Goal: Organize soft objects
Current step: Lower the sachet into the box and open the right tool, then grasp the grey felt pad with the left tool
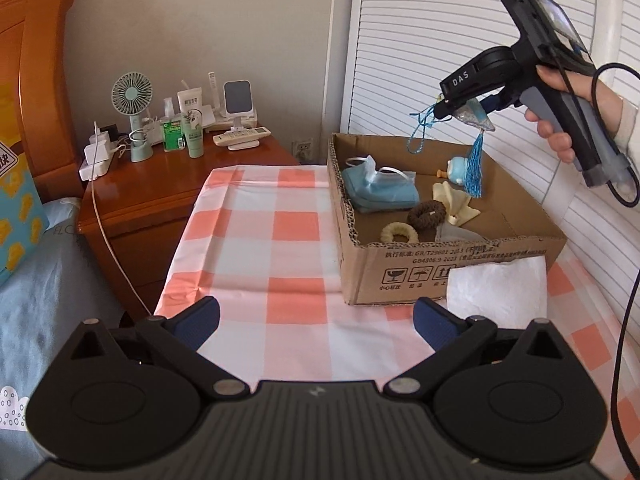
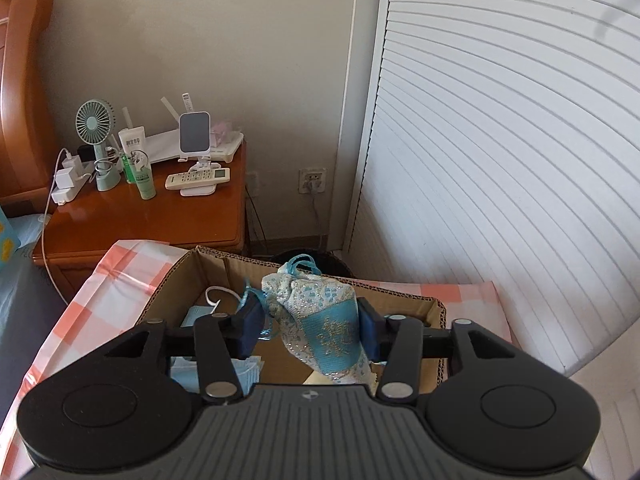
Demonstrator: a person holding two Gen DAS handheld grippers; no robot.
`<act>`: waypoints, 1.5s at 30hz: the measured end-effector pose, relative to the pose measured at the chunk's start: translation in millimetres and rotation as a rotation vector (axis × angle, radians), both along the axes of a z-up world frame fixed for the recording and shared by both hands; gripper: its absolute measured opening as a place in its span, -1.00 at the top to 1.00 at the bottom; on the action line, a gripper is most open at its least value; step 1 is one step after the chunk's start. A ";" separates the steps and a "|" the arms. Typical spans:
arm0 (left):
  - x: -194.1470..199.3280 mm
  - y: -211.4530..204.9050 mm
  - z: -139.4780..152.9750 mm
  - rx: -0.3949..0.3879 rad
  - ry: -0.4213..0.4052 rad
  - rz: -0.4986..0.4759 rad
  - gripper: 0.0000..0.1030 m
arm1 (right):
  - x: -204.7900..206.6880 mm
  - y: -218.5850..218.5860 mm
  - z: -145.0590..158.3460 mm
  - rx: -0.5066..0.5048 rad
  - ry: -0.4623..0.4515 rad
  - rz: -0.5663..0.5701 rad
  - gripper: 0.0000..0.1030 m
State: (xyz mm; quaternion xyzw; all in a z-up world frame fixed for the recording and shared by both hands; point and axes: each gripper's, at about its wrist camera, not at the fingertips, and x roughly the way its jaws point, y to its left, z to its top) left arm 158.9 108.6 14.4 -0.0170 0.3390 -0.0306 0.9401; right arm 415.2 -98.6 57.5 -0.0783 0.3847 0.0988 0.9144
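Observation:
My right gripper (image 2: 310, 332) is shut on a blue and white sachet pouch (image 2: 320, 320) with a blue tassel (image 1: 474, 168). It holds the pouch in the air above the open cardboard box (image 1: 460, 264); the gripper also shows in the left wrist view (image 1: 460, 110). In the box lie blue face masks (image 1: 376, 192), a brown scrunchie (image 1: 426, 214), a cream scrunchie (image 1: 398, 232), a cream cloth (image 1: 456, 204) and a small blue toy (image 1: 458, 170). A white tissue (image 1: 496, 292) leans on the box front. My left gripper (image 1: 316, 320) is open and empty, low over the checked cloth (image 1: 260, 232).
A wooden nightstand (image 1: 160, 184) at the left back holds a small fan (image 1: 134, 120), bottles, a remote and a power strip with a cable. A bed with a wooden headboard (image 1: 36, 60) is at far left. White louvred doors (image 2: 500, 160) stand close on the right.

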 end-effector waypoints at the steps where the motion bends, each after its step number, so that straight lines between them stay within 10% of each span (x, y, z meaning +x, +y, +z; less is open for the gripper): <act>1: 0.0 1.1 -0.1 0.001 0.001 0.002 -0.99 | 4.7 1.7 -2.7 -0.016 0.005 -0.009 -0.44; 7: 1.8 2.5 -3.3 0.004 0.010 0.002 -0.99 | 0.8 2.7 -9.1 -0.048 0.018 -0.024 -0.98; 27: -34.5 -10.4 10.8 0.051 -0.013 -0.024 -0.99 | -119.6 -28.3 5.3 0.036 0.008 -0.037 -1.00; 45: -56.3 -35.7 -0.8 0.123 -0.022 -0.138 -0.99 | -246.1 -51.0 -69.7 0.035 0.062 -0.099 -1.00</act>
